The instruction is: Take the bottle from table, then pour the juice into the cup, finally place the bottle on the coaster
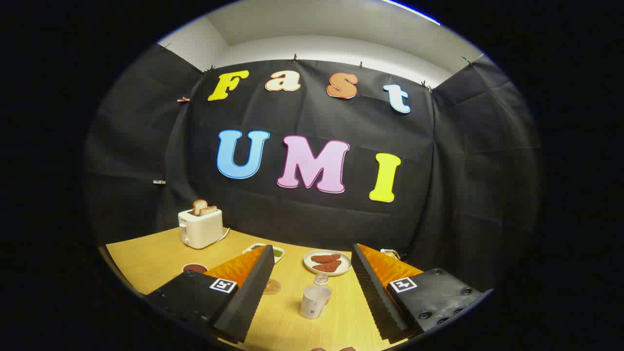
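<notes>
Tabletop scene seen along the hand-held gripper, whose two fingers stand wide apart above the wooden table with nothing between their pads. Between the fingers, on the table, stands a white paper cup, upright with its mouth open. Just beyond the cup sits a small clear bottle, seen from above so that mostly its cap shows. A round coaster lies flat just right of the left finger, left of the cup. Farther off, a white plate carries reddish-brown food. At the far left a cream toaster holds slices of toast; near it rests a small dark red dish.
</notes>
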A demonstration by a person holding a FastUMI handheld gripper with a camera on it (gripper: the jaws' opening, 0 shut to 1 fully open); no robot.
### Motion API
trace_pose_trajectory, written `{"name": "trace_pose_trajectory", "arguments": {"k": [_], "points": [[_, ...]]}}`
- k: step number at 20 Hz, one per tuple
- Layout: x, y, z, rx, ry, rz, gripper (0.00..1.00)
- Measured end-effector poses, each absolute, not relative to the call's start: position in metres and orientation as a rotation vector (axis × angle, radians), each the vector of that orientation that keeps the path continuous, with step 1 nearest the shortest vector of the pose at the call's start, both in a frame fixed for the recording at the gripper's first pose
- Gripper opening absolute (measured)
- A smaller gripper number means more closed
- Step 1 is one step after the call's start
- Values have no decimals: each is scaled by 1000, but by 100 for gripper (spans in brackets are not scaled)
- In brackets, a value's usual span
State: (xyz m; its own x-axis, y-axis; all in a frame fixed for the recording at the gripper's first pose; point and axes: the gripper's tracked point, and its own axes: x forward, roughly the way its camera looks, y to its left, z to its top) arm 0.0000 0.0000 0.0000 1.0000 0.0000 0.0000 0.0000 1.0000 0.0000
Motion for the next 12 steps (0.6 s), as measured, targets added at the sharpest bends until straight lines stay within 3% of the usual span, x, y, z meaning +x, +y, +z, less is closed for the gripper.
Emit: {"name": "trace_pose_trajectory", "arguments": {"k": [12], "points": [[11, 1, -22, 39, 41, 17, 97]]}}
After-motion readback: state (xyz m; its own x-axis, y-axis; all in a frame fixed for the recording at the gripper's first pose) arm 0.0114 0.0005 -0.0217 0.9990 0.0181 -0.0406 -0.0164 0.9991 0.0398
